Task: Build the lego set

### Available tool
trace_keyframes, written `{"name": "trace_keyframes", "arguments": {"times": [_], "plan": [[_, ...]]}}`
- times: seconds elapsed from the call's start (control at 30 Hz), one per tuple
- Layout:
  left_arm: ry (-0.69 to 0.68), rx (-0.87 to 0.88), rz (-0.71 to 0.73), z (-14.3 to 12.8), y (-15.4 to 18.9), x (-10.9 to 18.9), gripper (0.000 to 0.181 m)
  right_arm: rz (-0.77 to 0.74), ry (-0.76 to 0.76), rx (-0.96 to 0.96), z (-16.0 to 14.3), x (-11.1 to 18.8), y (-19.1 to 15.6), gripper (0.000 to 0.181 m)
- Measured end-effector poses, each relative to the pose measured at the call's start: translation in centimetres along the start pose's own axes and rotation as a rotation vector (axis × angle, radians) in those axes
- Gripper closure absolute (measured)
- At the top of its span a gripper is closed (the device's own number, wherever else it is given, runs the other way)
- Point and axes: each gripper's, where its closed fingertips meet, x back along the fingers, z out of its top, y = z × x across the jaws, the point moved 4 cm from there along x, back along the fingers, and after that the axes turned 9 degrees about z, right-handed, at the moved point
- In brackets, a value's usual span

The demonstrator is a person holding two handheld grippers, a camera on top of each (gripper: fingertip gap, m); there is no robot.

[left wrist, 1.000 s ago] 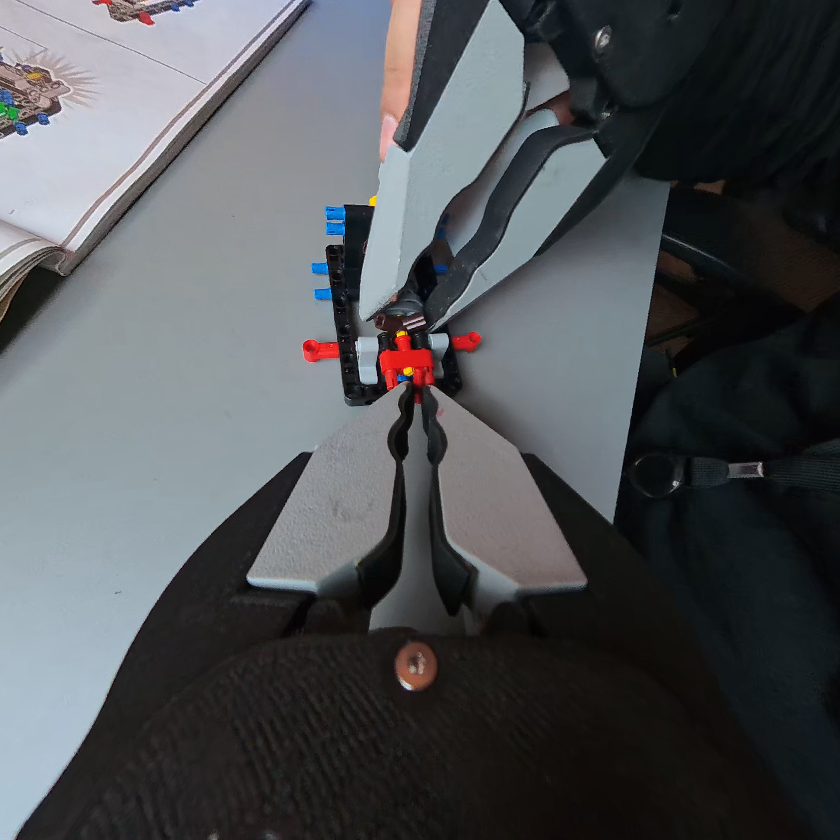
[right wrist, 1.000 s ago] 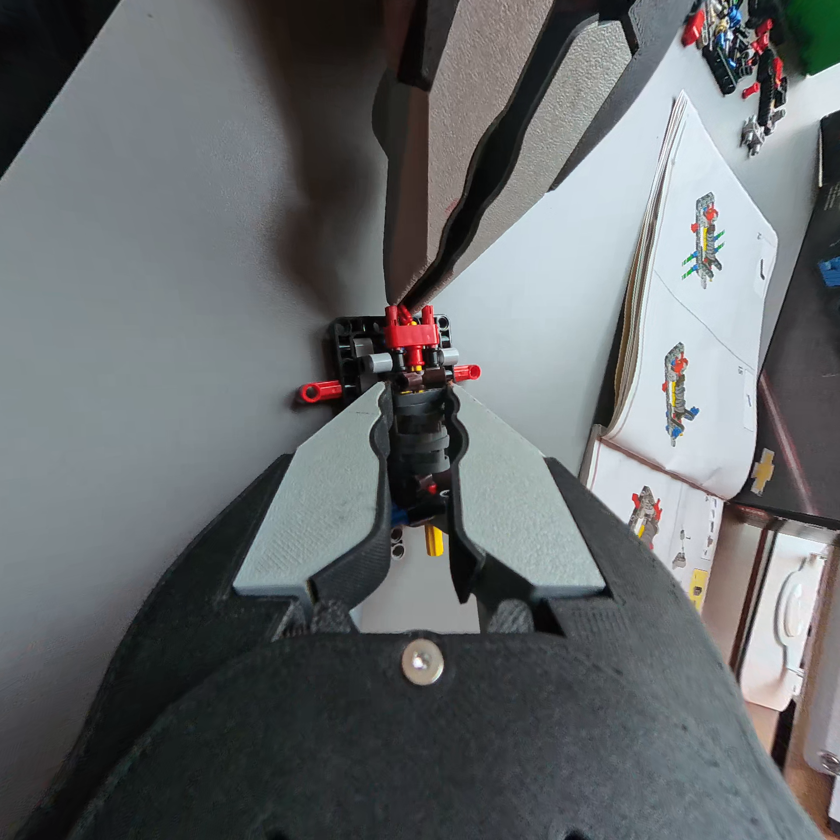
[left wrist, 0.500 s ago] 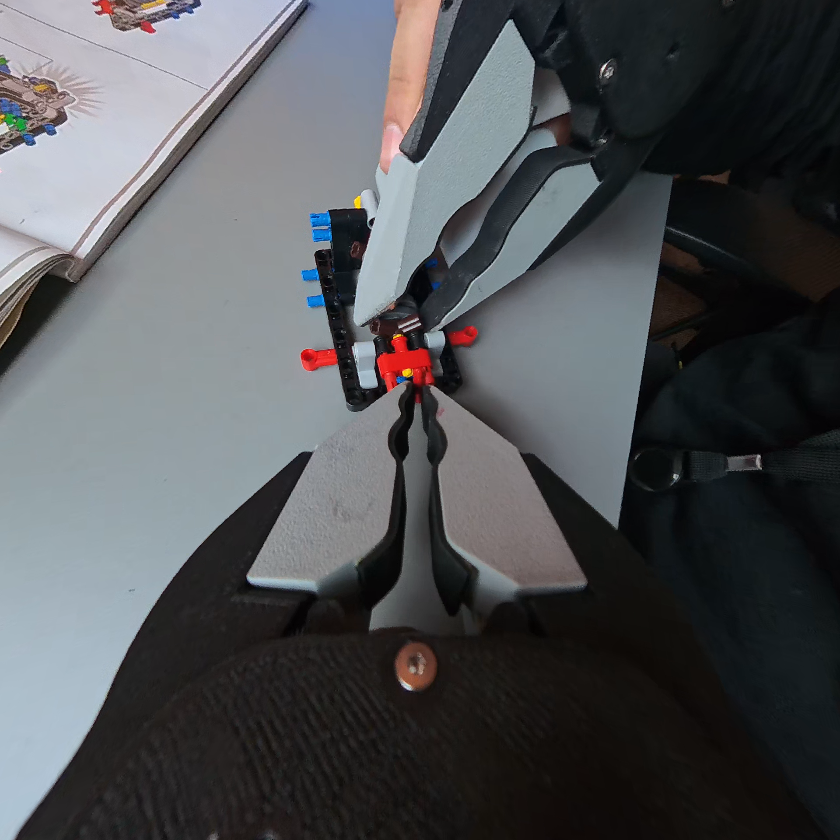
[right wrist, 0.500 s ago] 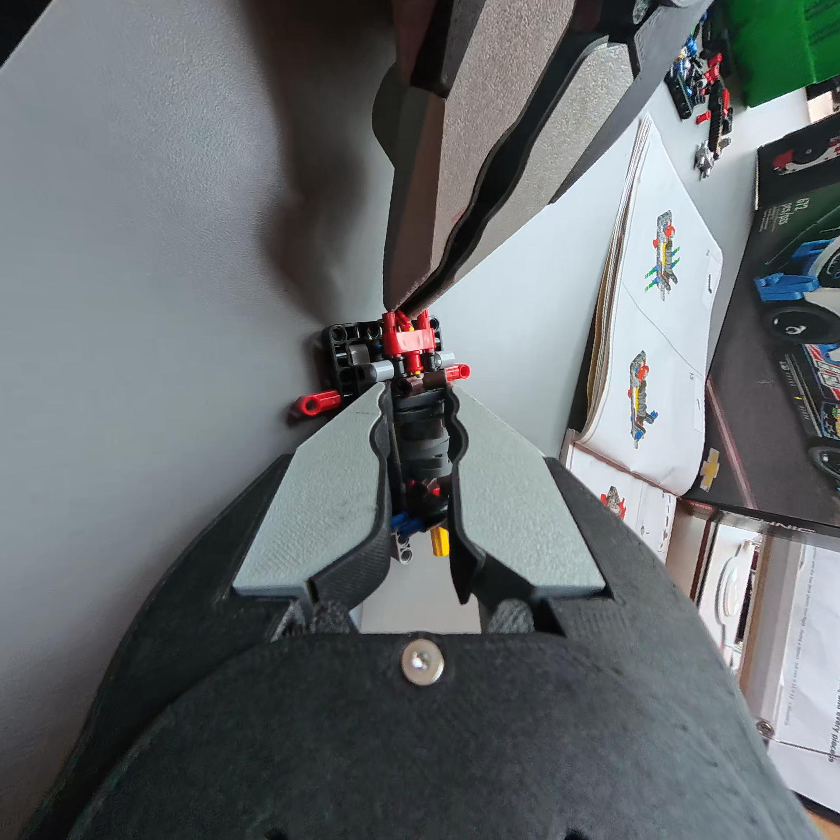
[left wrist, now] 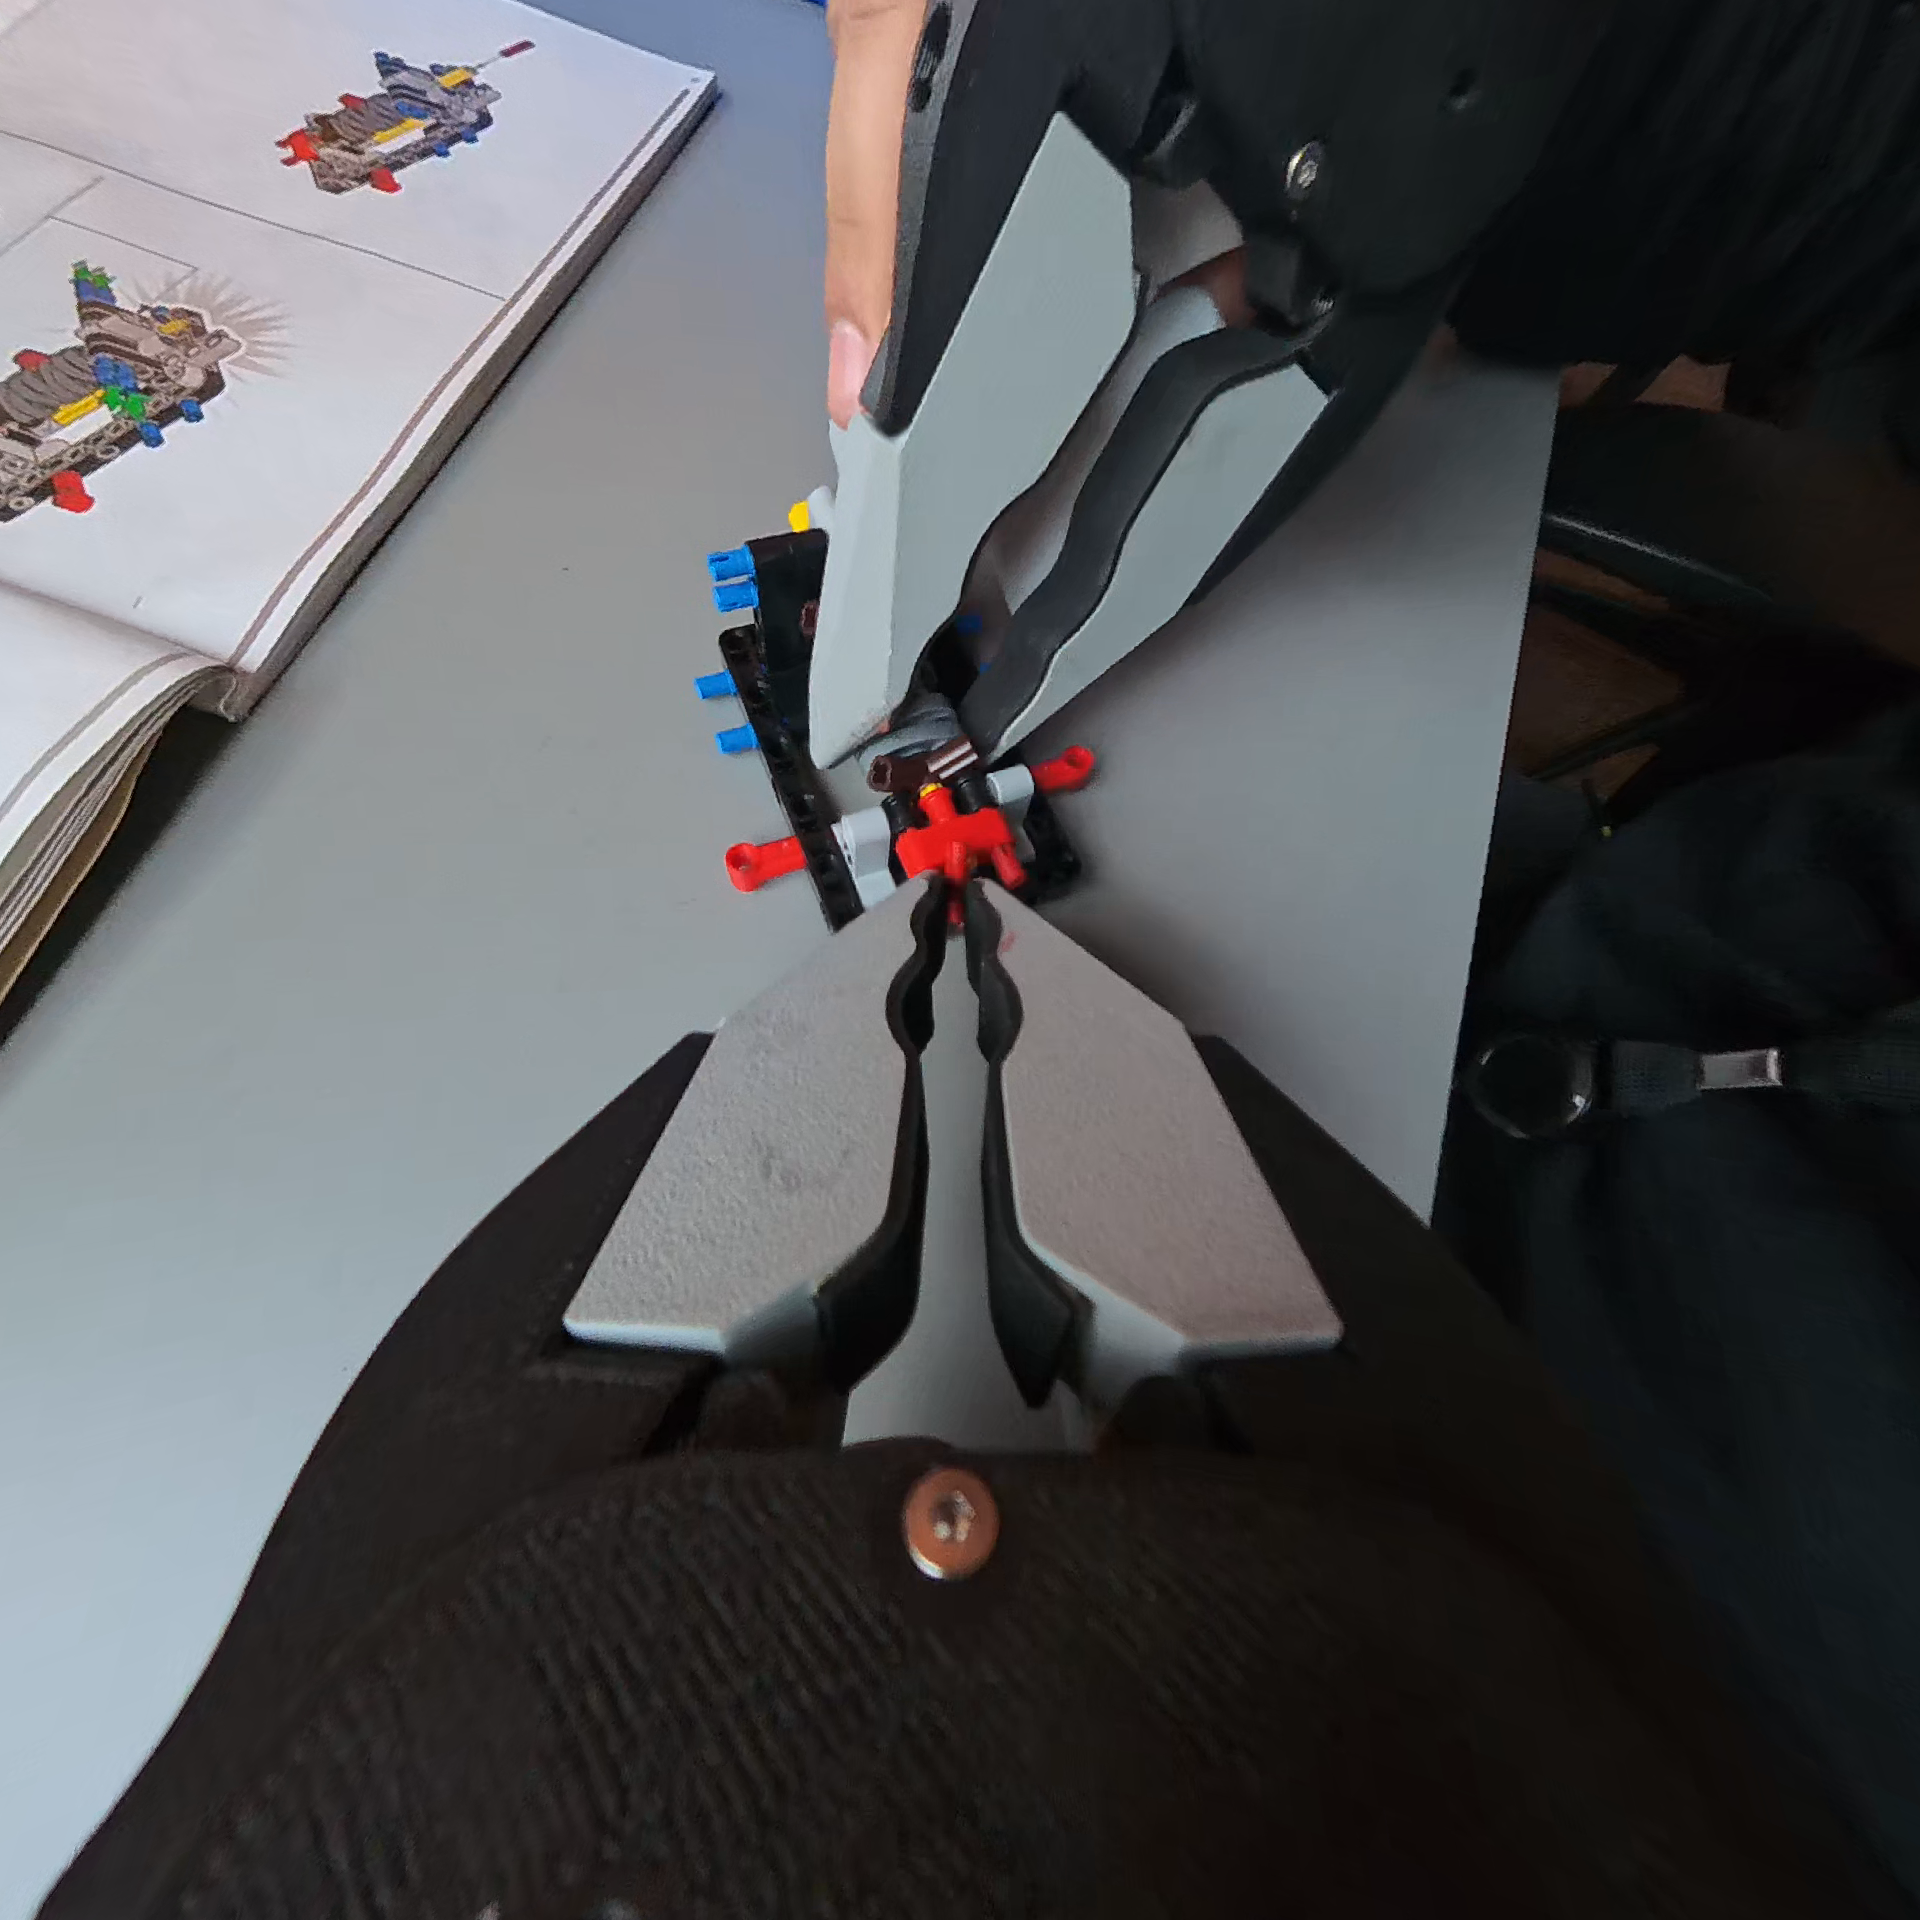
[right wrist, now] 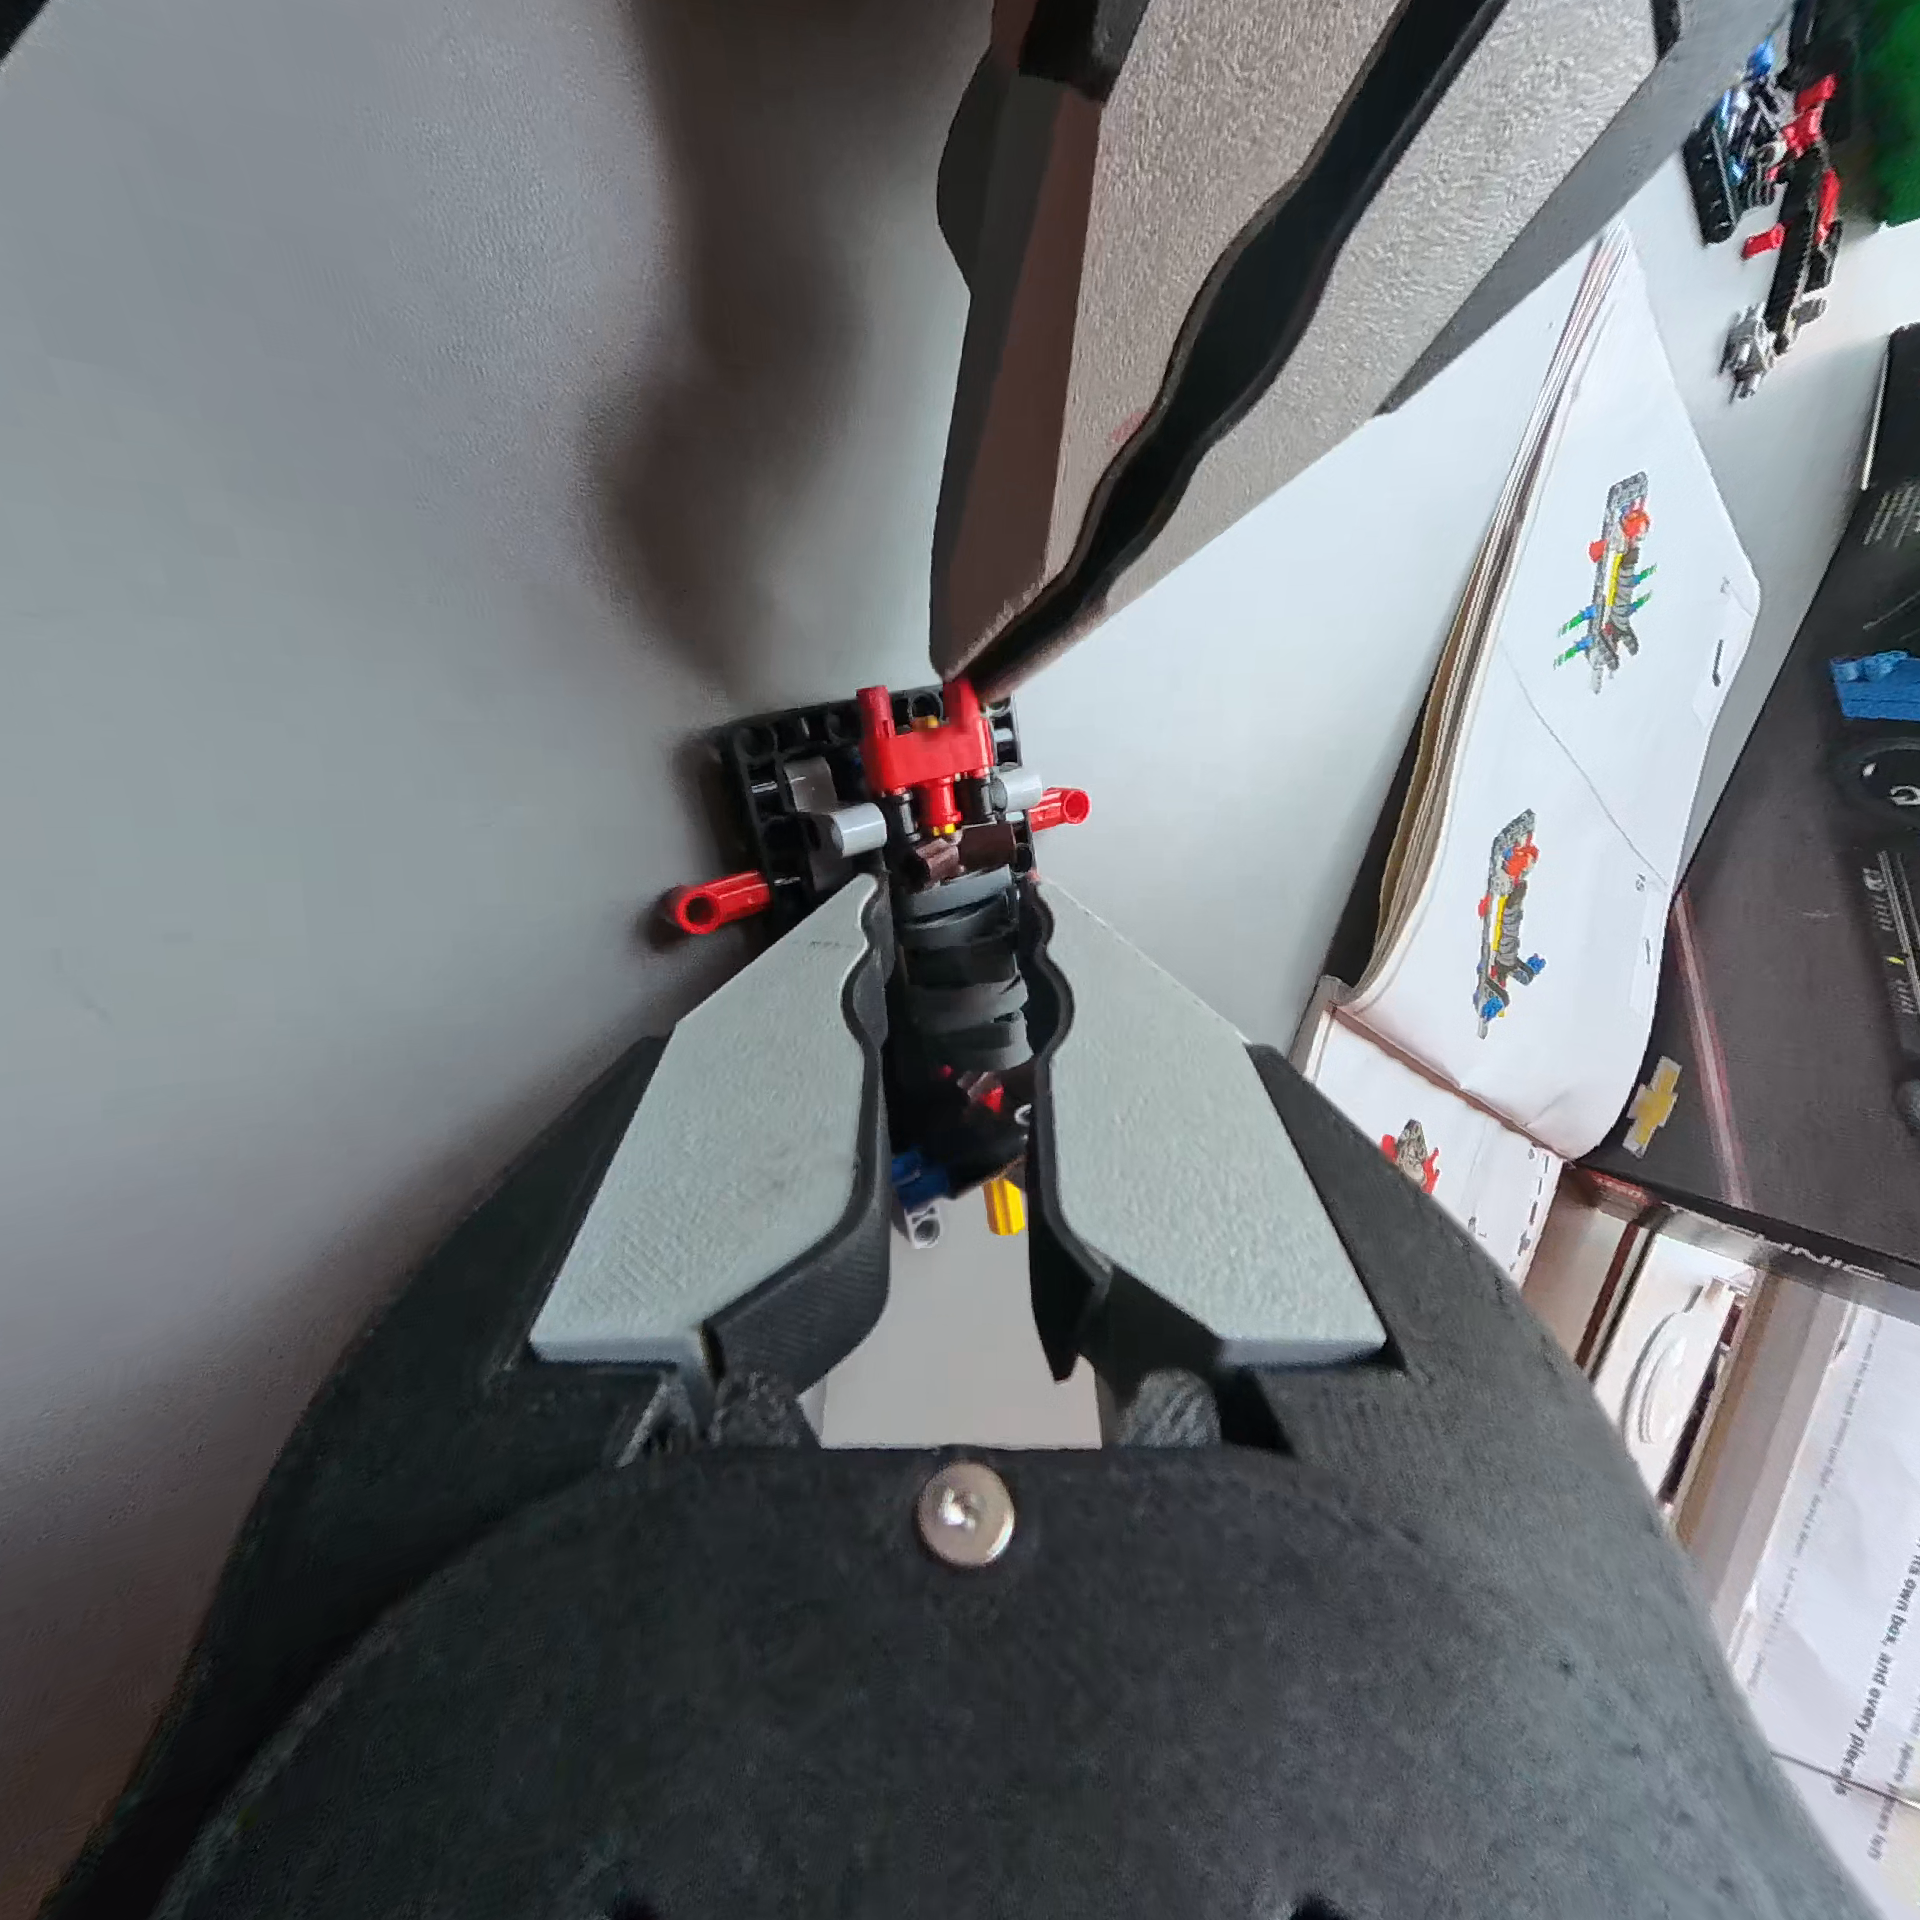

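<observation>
Lego model (left wrist: 914, 769) sitting on the grey table (left wrist: 416, 935), close to the table's edge, well right of the open instruction booklet (left wrist: 260, 312). Pinched from both ends. Left gripper (left wrist: 954, 902) nearly closed, tips clamped on a pin of the red piece (left wrist: 951, 844) at the model's near end. Right gripper (right wrist: 961, 914) clamped around the dark ribbed cylinder (right wrist: 961, 977) in the model's middle, jaws held apart only by that part.

Hard to see much of the model: in the left wrist view the right gripper (left wrist: 914, 727) covers most of its far half, leaving only blue pins (left wrist: 727, 582) and a bit of black frame poking out on the booklet side. Fingertip (left wrist: 854, 343) showing behind that gripper, rest of the hand cut off at the frame top. In the right wrist view, model's rear tucked between the fingers, just a yellow stub (right wrist: 1003, 1205) and a blue bit visible. Loose pieces (right wrist: 1777, 197) beyond the booklet (right wrist: 1579, 727), too small and blurry to sort out. Dark box (right wrist: 1829, 935) next to the booklet, cropped by the frame edge.
</observation>
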Motion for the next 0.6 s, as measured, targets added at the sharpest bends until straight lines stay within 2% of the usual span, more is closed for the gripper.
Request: {"name": "trace_keyframes", "arguments": {"times": [0.17, 0.3, 0.6], "plan": [[0.022, -0.053, 0.015, 0.5, 0.7, -0.4, 0.181, 0.04, 0.078, -0.015, 1.0, -0.1, -0.6, 0.161], [0.01, -0.066, 0.022, 0.4, 0.4, 0.1, 0.181, -0.015, 0.048, -0.026, 0.5, -0.3, 0.0, 0.161], [-0.078, -0.131, 0.066, -0.9, -0.4, 0.9, 0.181, -0.011, 0.05, -0.005, 0.5, -0.2, -0.1, 0.16]]}}
